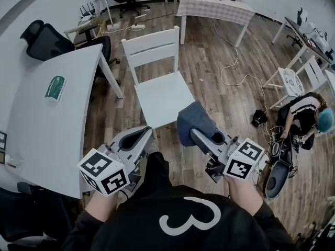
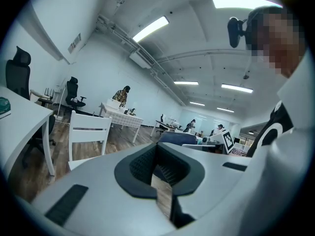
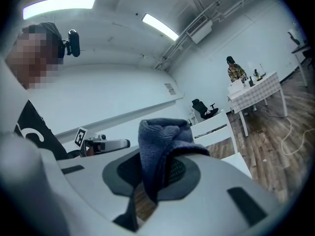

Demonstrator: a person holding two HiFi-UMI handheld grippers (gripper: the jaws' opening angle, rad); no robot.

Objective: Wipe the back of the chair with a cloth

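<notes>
A white wooden chair stands on the wood floor in front of me, its slatted back on the far side. My right gripper is shut on a dark blue cloth, which hangs bunched over the seat's near right corner. In the right gripper view the cloth sticks up between the jaws of the right gripper, with the chair beyond. My left gripper is shut and holds nothing, just off the seat's near left corner. Its view shows the left gripper with pads together and the chair to the left.
A white table with a green object runs along my left. A black office chair stands behind it. A checkered table is at the back, a cable crosses the floor, and a person crouches at right.
</notes>
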